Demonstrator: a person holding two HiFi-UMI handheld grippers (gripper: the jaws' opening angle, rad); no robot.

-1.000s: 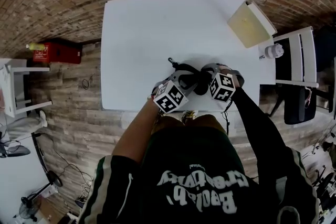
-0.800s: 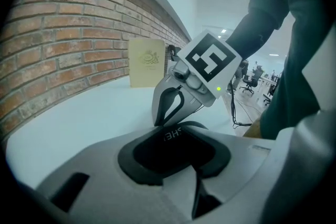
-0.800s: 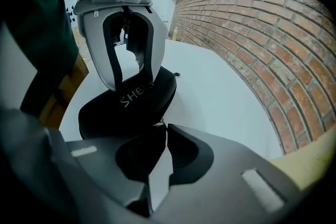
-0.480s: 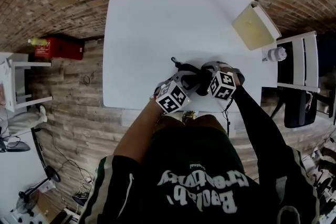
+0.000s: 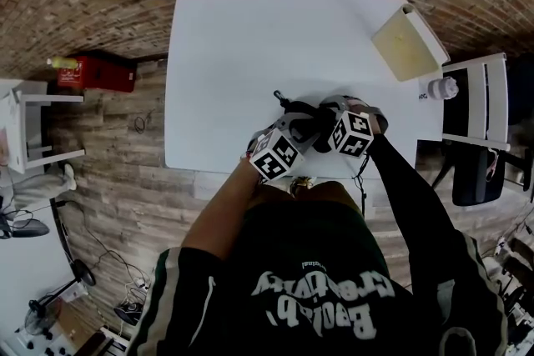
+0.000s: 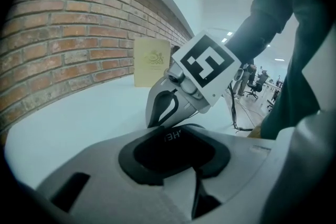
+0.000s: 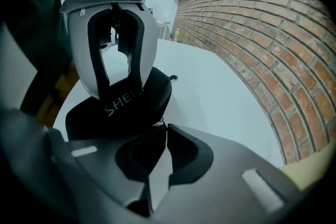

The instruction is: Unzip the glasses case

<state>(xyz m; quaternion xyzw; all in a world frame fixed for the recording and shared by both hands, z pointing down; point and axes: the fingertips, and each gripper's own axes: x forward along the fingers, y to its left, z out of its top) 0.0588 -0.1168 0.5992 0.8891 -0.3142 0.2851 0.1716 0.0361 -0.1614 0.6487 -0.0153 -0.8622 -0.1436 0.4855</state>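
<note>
A black zipped glasses case with white lettering lies near the front edge of the white table. My left gripper is shut across the body of the case; in the right gripper view its grey fingers straddle the printed side of the case. My right gripper is at the case's right end, jaws shut, with the small metal zipper pull pinched at the tips of this right gripper. A short loop sticks out of the case's far end.
A cream flat box lies at the table's back right corner. A white chair with a small white container stands to the right. On the floor at the left are a red box and a white stool. A brick wall runs behind.
</note>
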